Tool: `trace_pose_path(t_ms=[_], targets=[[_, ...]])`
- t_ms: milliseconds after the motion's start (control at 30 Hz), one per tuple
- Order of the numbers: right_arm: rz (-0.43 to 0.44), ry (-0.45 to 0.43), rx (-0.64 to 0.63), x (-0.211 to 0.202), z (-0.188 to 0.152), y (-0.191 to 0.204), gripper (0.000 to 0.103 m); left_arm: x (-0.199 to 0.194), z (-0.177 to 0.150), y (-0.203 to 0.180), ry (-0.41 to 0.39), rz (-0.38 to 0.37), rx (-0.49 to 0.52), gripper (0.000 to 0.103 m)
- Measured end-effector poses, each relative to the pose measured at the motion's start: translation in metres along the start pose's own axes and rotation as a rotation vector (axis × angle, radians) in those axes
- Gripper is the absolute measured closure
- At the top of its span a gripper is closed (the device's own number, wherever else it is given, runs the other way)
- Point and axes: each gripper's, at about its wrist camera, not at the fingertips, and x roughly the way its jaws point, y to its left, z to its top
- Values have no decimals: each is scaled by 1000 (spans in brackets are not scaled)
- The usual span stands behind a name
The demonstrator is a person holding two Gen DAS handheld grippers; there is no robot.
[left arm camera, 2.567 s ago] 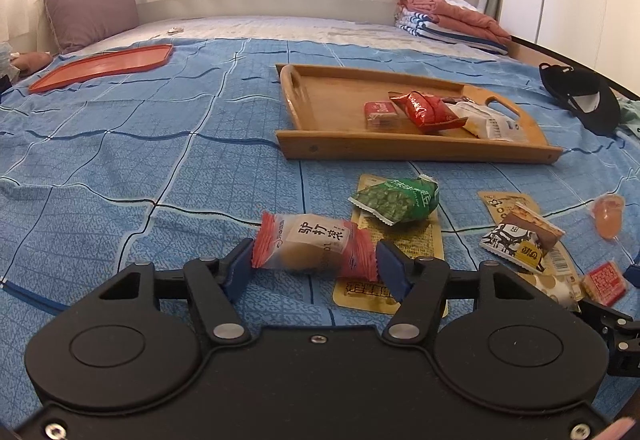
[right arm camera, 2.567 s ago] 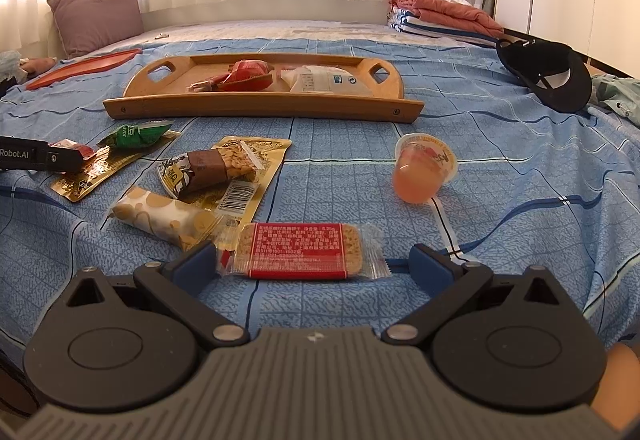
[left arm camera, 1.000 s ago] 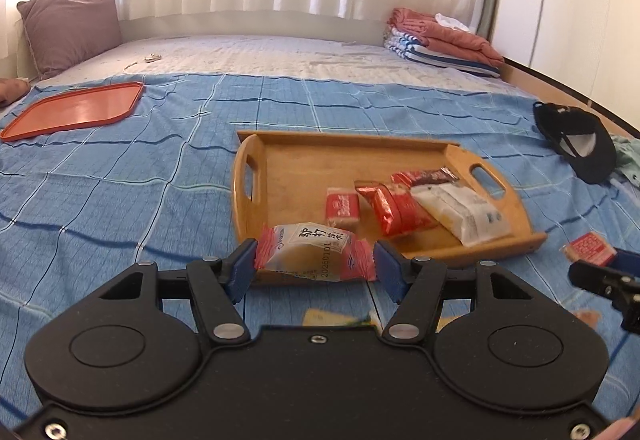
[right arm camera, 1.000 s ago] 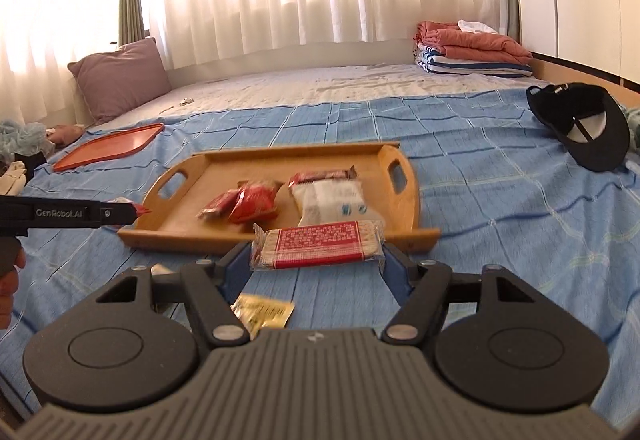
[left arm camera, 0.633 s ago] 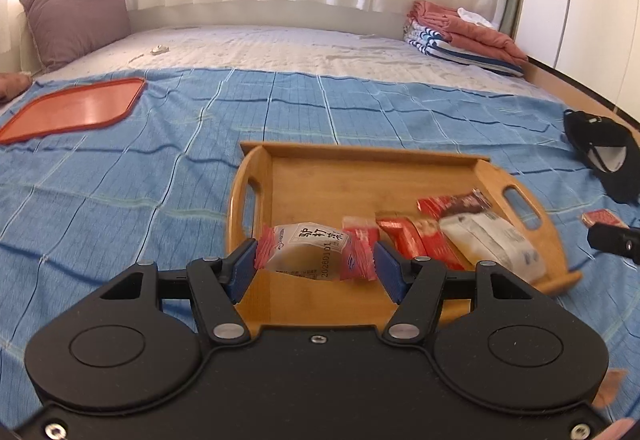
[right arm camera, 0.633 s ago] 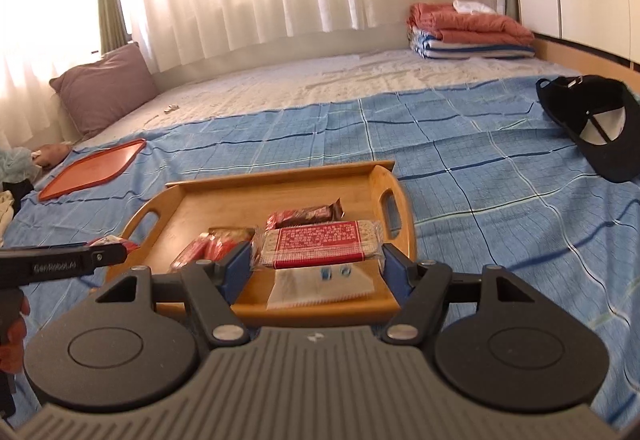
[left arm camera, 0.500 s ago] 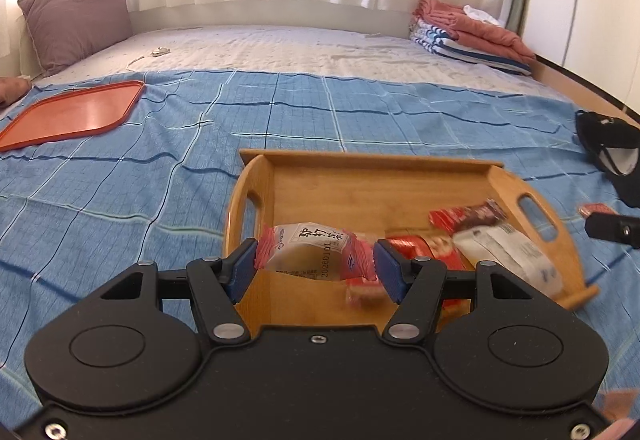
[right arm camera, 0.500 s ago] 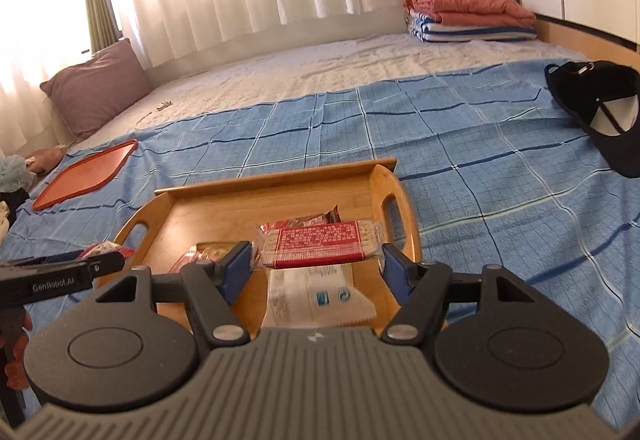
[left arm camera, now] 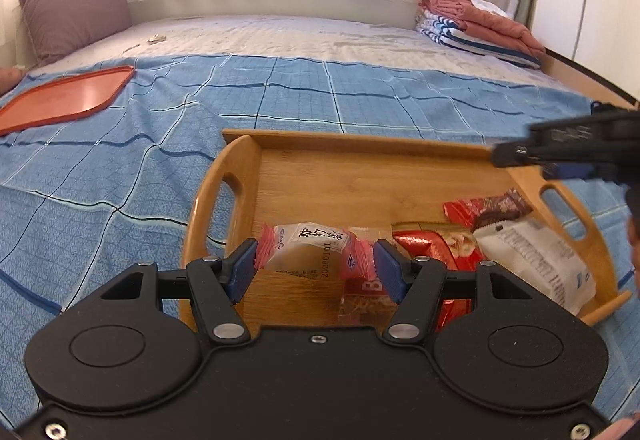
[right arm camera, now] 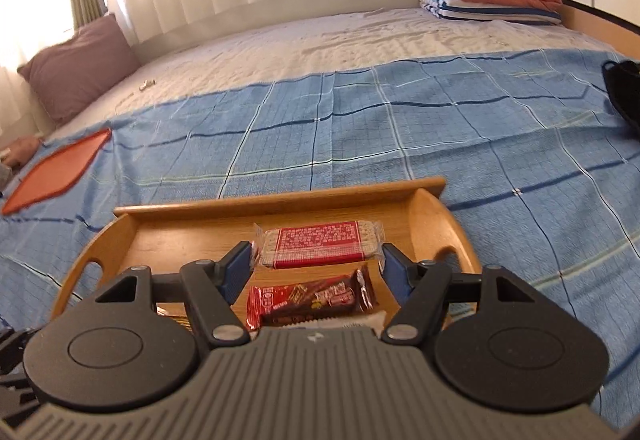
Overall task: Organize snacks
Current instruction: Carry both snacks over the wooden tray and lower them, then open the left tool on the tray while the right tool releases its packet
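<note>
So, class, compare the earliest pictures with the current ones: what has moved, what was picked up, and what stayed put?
Both grippers picked a snack off the blue bedspread and carried it over the wooden tray. The left gripper holds the red-ended white packet; the right gripper holds the red-labelled cracker pack. Neither is released yet. The tray, its snacks and the orange tray stayed put.

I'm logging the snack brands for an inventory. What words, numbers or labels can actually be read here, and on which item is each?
"2026" and further digits, partly hidden: date stamp on the pink-ended snack packet held in the left gripper; its large Chinese characters are legible too.
"B": red wrapper beneath it, rest hidden.
Red-labelled cracker pack in the right gripper, chocolate bar wrapper, white packet: print too small or blurred.
</note>
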Motion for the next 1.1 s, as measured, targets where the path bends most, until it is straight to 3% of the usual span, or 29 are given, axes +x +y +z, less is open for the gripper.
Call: trace_pose_path(t_ms=[400,700,800,967,1100], targets=[[-8,56,-63,46,-3,22,32,11,-8,1,21,-19,-2,40],[-14,88,-78,58,-8,23,31,12,-8,1,26,-24,4,40],[-14,93,-72,57,-8,21,29,10,-8,0,16,-15,17,36],[-16,89,-61,52,-6,19,15,1,-6,-3,-10,-9,43,24],[3,76,-41,39,-3,17,13,-13,-3,-4,-25,-11,46,19]])
